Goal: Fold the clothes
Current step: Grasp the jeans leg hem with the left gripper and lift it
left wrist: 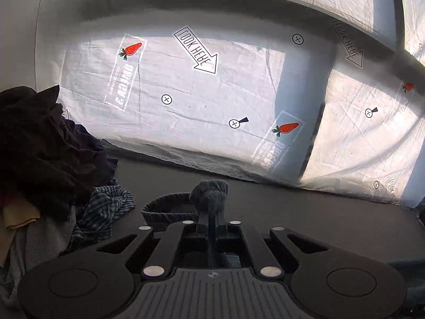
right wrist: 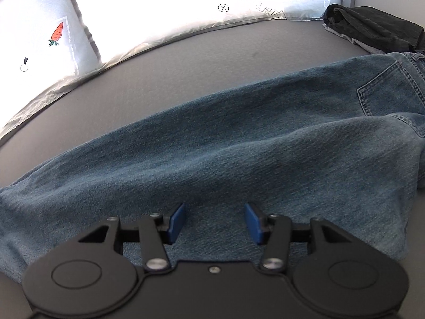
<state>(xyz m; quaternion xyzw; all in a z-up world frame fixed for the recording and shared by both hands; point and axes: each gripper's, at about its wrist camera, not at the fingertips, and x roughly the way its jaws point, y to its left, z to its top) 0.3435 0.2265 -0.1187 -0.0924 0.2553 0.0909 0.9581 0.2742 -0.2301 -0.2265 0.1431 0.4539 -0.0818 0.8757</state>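
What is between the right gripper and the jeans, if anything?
Nothing visible. The right gripper is open and sits directly over the jeans, with denim showing in the gap between its blue pads. The folded dark garment lies apart, at the far edge of the grey table.

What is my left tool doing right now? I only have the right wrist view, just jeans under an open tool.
Observer: The left tool is shut on a bunched piece of blue denim, lifted off the dark table.
Operator: Anything beside it?
Observer: Yes, a heap of unfolded clothes sits to its left, with a plaid garment at the heap's near edge.
Operator: Is that denim part of my jeans?
Observer: It looks like the same fabric, but the left wrist view doesn't show the connection. In your view the right tool is open over the jeans.
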